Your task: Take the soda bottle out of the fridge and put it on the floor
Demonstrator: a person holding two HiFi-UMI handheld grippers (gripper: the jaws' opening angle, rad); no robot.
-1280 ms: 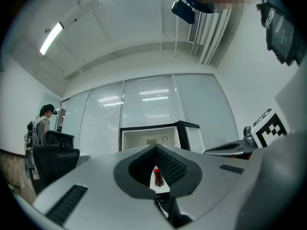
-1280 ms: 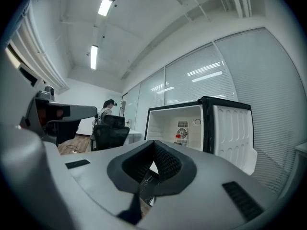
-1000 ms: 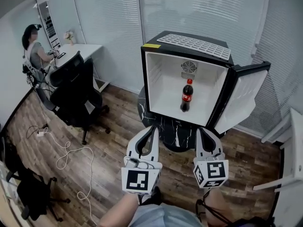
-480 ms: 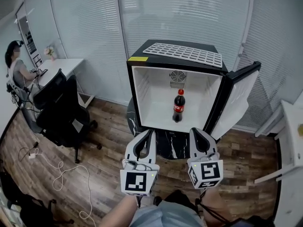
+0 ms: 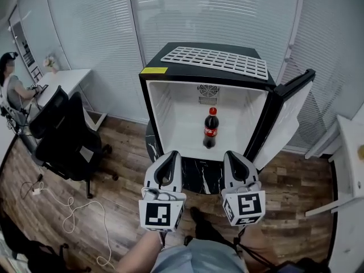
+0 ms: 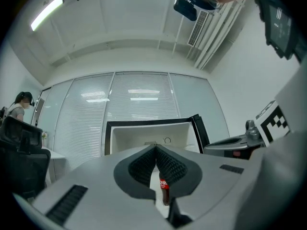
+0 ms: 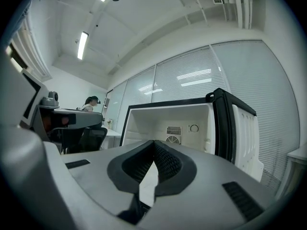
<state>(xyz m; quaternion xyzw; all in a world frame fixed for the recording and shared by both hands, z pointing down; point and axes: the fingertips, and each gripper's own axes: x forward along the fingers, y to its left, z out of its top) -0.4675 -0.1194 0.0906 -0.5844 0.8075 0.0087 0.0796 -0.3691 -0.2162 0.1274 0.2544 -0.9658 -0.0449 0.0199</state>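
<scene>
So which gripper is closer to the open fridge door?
Right. The right gripper is just below-left of the fridge door in the head view; the left gripper sits farther left, in front of the left half of the fridge.

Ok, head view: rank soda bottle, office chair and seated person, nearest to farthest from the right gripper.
From the right gripper:
1. Soda bottle, ahead, inside the fridge.
2. Black office chair, far left.
3. Seated person, at the desk beyond it.
</scene>
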